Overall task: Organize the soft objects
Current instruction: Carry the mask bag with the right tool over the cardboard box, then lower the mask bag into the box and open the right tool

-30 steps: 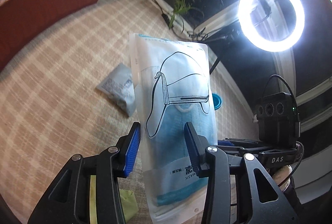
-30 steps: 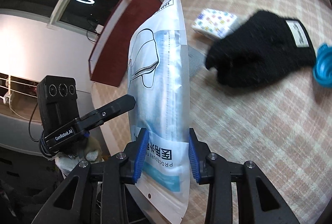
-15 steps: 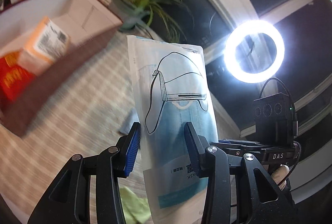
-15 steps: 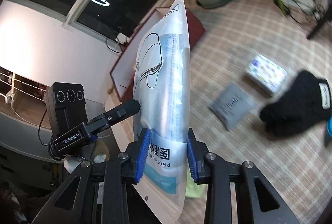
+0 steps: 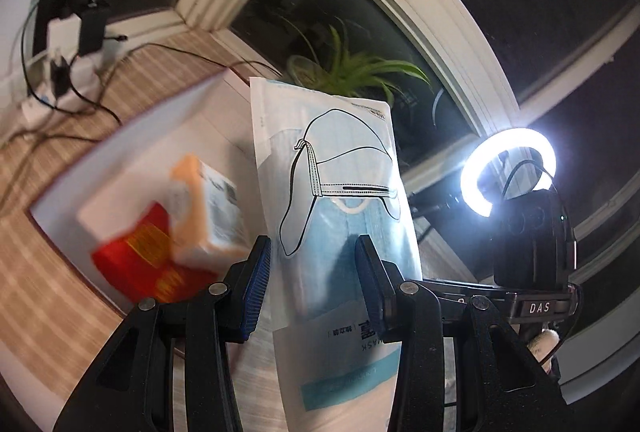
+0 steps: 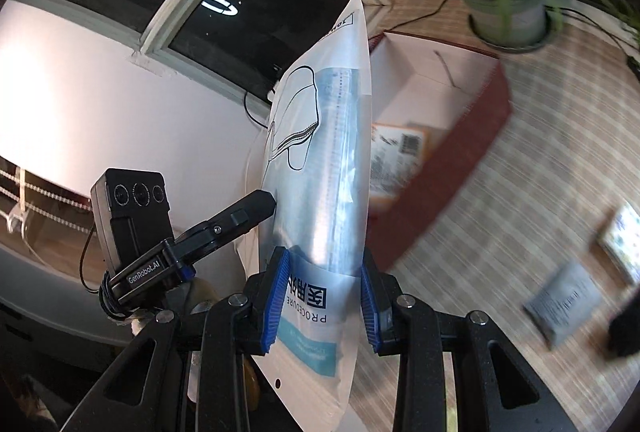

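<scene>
Both grippers hold one flat plastic pack of blue face masks (image 5: 340, 216), upright in the air. My left gripper (image 5: 312, 272) has its blue pads on either side of the pack's middle. My right gripper (image 6: 322, 296) is shut on the pack (image 6: 320, 160) near its printed lower end. The open box with dark red walls (image 6: 460, 148) lies just beyond the pack; its white inside (image 5: 132, 152) holds a red and orange carton (image 5: 168, 232). The left gripper's finger (image 6: 240, 216) shows touching the pack in the right wrist view.
A potted plant (image 6: 508, 8) stands behind the box by the window. A grey pouch (image 6: 564, 300), a patterned packet (image 6: 624, 240) and part of a black glove (image 6: 624, 328) lie on the checked cloth. A ring light (image 5: 508, 172) glows right. Cables and a power strip (image 5: 60, 44) sit far left.
Both grippers have carried the mask pack up and toward the red box. The box now fills the space behind the pack; the glove and pouch have slid to the view's edge.
</scene>
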The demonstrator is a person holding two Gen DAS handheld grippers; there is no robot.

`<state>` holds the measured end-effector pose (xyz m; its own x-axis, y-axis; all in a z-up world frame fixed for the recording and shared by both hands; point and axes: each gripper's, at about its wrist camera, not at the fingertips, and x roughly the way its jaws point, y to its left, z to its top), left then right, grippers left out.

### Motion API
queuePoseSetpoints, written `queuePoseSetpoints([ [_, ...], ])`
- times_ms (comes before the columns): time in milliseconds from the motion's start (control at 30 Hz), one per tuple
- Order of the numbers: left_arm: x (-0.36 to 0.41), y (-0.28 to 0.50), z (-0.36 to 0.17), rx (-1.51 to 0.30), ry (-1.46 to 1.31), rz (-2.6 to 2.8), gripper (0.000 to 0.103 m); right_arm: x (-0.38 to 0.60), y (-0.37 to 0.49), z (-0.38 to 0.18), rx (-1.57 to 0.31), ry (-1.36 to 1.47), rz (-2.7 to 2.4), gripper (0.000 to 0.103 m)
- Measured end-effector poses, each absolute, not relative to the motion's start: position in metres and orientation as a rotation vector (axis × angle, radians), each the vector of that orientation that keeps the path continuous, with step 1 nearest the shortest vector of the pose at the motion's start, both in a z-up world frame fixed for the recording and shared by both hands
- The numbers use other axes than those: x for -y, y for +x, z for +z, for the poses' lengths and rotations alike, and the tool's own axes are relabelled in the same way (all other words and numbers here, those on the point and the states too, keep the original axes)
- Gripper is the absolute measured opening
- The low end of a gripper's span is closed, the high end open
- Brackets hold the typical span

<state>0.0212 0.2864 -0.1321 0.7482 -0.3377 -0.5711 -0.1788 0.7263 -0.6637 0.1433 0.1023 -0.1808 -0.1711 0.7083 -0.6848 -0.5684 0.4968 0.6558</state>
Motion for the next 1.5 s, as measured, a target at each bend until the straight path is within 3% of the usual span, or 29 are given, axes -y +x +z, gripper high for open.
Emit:
queuePoseSetpoints([
  [633, -0.349, 0.117, -0.166, -0.909, -0.682, -0.018, 0.042, -0.167, 0.187, -0.233, -1.375, 0.301, 0.955, 0.032],
  [800, -0.351, 0.127, -0.167, -0.927, -0.652, -0.011, 0.04, -0.168, 0.194, -0.239, -1.382, 0.298, 0.913, 0.038],
  [867, -0.352, 0.129, -0.168, -0.932, -0.653, -0.018, 0.04, -0.168, 0.195, -0.239, -1.378, 0.295, 0.9, 0.048],
  [1033, -0.35, 0.125, -0.159, -0.913, -0.62, -0.007, 0.04, -0.168, 0.195, -0.234, -1.352, 0.263, 0.887, 0.058],
  [1500, -0.347, 0.11, -0.139, -0.875, -0.608, 0.019, 0.048, -0.158, 0.181, -0.218, -1.303, 0.199, 0.924, 0.06],
])
